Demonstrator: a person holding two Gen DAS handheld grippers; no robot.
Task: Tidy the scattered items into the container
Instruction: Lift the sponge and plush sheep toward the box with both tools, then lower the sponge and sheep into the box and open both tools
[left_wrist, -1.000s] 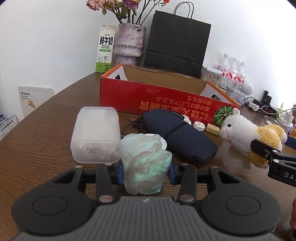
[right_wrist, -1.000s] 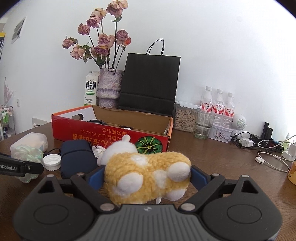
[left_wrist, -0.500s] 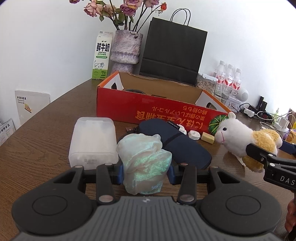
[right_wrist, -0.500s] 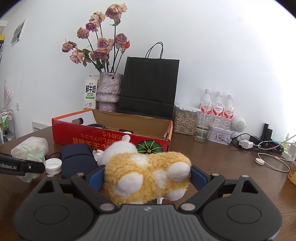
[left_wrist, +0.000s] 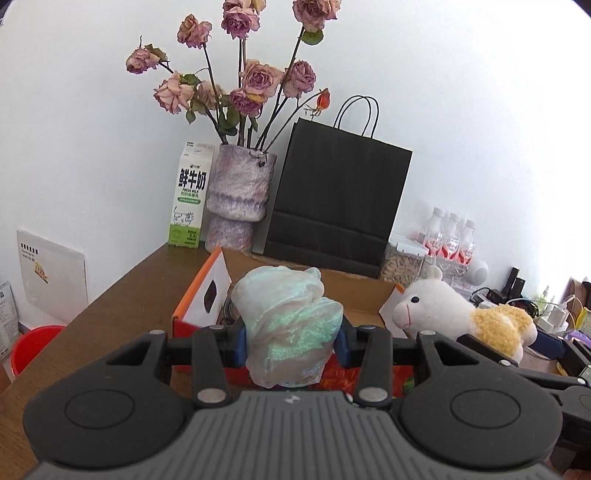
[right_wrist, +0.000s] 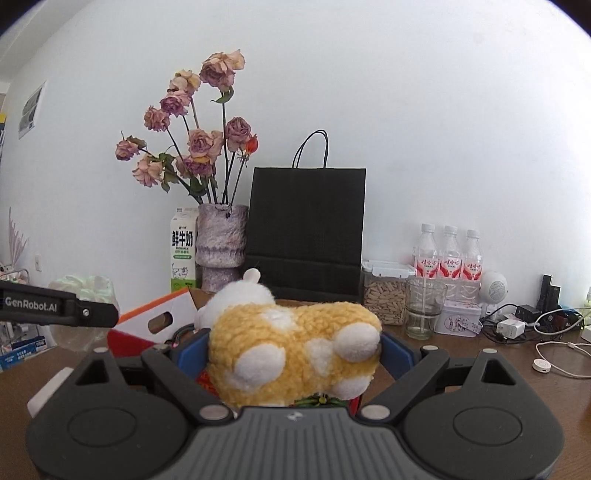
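Nearest the left wrist camera, the left tongs (left_wrist: 291, 341) are clenched on a crumpled wad of pale, greenish-sheened plastic wrap (left_wrist: 290, 325), the blue pads (left_wrist: 239, 341) pressing its two sides; the wad is held in the air in front of the near wall of the red cardboard box (left_wrist: 192, 321). In the right wrist view the right tongs (right_wrist: 291, 354) grip a plush alpaca (right_wrist: 295, 350) by its yellow woolly body, the white head pointing away from the camera toward the box (the left view shows the toy from its side, off to the right at the box's right end). The box stands open on the brown desk (left_wrist: 122, 295), its white end flap with a hand-hole turned up at the left. Behind the box, along the white wall, stand a milk carton (left_wrist: 189, 197), a mottled purple vase (left_wrist: 238, 195) of dried roses, and a black paper bag (left_wrist: 336, 199). Further right are a clear jar of seeds (right_wrist: 384, 293), a drinking glass (right_wrist: 424, 308), three water bottles (right_wrist: 448, 254) and a tangle of chargers and cables (right_wrist: 532, 321).
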